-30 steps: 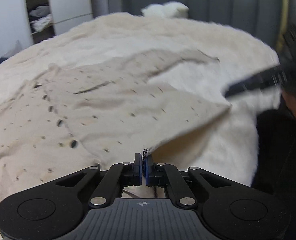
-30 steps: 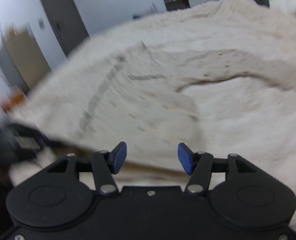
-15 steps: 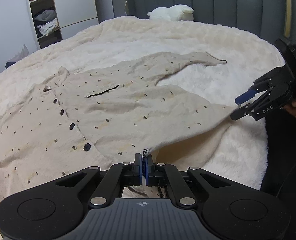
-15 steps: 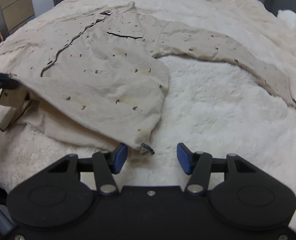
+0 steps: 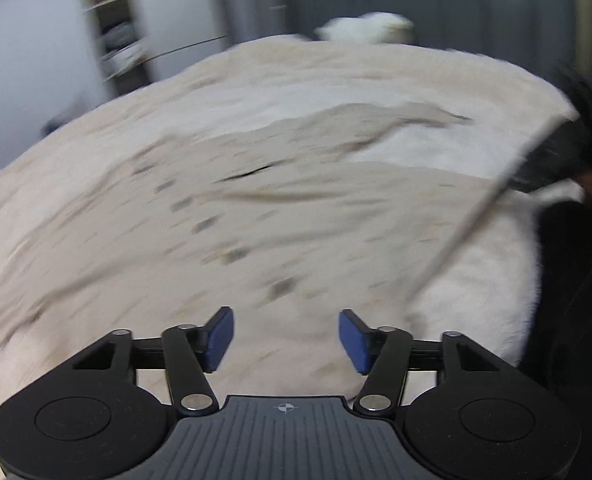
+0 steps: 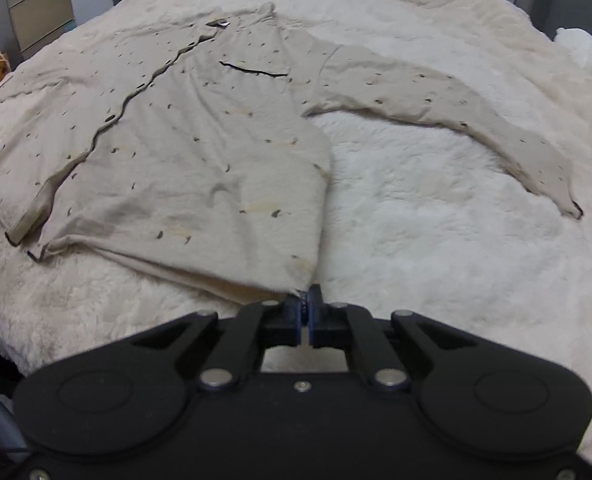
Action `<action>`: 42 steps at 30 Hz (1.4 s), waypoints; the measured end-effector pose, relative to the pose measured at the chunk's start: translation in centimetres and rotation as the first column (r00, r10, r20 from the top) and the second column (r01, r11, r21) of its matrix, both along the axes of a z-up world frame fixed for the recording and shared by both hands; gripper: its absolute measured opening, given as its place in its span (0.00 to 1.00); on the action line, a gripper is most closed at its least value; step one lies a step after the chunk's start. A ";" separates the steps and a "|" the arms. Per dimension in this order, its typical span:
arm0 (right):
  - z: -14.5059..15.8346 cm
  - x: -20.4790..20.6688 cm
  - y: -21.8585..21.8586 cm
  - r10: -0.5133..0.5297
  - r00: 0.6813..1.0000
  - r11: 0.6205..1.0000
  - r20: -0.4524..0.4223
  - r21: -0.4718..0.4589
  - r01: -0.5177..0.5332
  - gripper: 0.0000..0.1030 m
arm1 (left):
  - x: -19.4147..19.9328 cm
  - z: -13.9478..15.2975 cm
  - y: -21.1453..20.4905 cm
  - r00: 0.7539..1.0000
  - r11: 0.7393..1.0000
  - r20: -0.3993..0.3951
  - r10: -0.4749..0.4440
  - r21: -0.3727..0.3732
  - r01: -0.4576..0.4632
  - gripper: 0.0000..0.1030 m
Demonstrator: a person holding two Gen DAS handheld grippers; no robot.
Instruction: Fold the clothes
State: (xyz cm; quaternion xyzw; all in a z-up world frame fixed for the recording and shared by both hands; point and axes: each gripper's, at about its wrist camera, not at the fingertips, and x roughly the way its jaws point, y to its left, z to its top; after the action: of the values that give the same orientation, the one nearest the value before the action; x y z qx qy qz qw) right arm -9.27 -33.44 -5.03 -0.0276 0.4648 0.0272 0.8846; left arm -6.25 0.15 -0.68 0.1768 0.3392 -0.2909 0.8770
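A beige button-up shirt (image 6: 200, 148) with small dark marks lies spread flat on a fluffy white bed, one sleeve (image 6: 448, 108) stretched out to the right. My right gripper (image 6: 305, 312) is shut on the shirt's near hem corner. In the blurred left wrist view the shirt (image 5: 256, 216) fills the middle, and my left gripper (image 5: 284, 340) is open just above its near hem with nothing between the blue pads. The right gripper shows there only as a dark blur (image 5: 552, 152) at the far right.
The fluffy white blanket (image 6: 436, 220) covers the whole bed. A white plush toy (image 5: 368, 28) sits by the grey headboard (image 5: 416, 0). Open shelves (image 5: 116, 40) stand at the back left. A person's dark sleeve (image 5: 576, 280) is at the right edge.
My left gripper let go of the hem and opened, and it is moving fast. My right gripper moved in and shut on the shirt's hem corner.
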 end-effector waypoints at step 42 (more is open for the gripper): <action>4.9 3.1 2.1 0.017 0.985 0.987 0.172 0.153 -0.044 0.33 | 7.0 4.4 22.1 0.808 0.821 -0.157 0.568 0.037 -0.570 0.77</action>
State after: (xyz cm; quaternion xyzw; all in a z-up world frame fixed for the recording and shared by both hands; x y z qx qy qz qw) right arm -6.12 -31.29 -0.13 0.0325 0.3837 0.0746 0.9199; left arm 0.76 22.25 3.75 0.0381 0.4444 -0.0303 0.8945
